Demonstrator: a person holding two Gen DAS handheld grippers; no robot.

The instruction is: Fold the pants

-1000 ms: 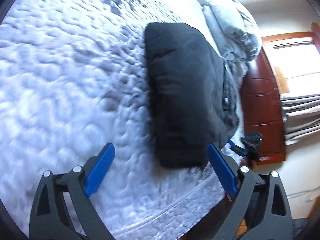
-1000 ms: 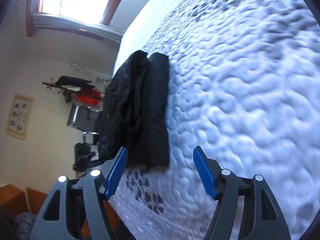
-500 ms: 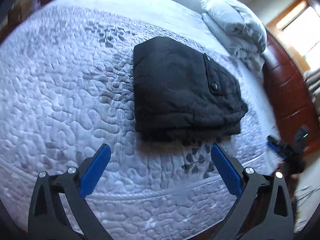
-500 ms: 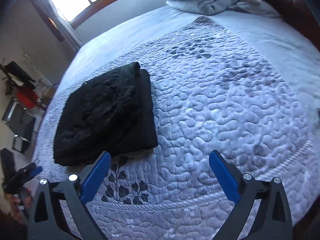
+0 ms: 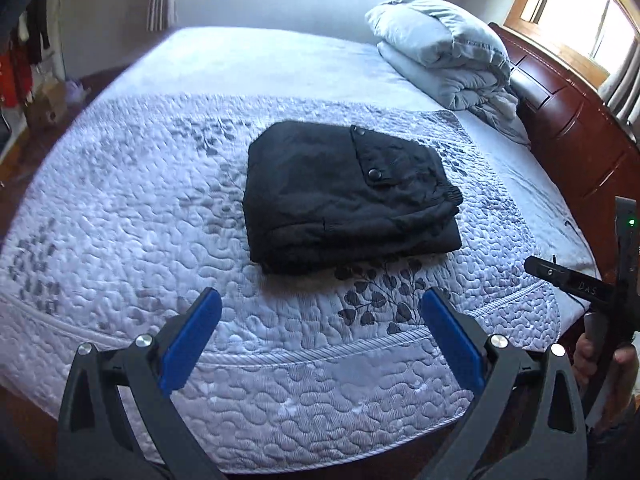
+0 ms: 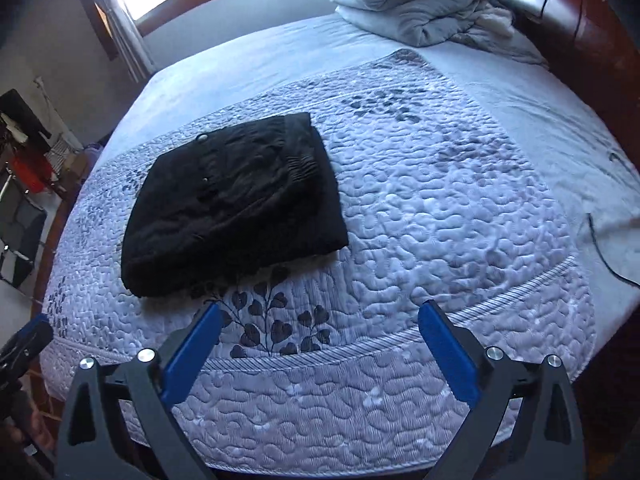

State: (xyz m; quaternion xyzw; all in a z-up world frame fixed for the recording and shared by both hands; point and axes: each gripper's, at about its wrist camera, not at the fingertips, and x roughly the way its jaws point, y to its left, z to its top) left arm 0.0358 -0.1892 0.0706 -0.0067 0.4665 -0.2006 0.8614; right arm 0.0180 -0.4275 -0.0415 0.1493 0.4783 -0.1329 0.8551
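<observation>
1. Pants, black, folded into a compact stacked rectangle, lying flat on the quilted bedspread toward the near edge of the bed; snap-buttoned pocket flap facing up, elastic waistband gathered along the right side.
2. Probably set near the edge so as to be within easy reach; fold appears finished, layers squared and resting without support.
3. Left gripper: jaws wide apart, holding nothing, hovering above the bedspread short of the pants, clear of the fabric.
4. Right gripper: jaws likewise spread wide and empty, the pants lying ahead and to its left.
5. Rolled grey duvet heaped by the wooden headboard, well apart from the pants, likely pushed aside for folding space.
6. Writing: small pale letters, apparently "DAS", on the black bar at the right edge of the left wrist view; no brand or label legible on the pants.
</observation>
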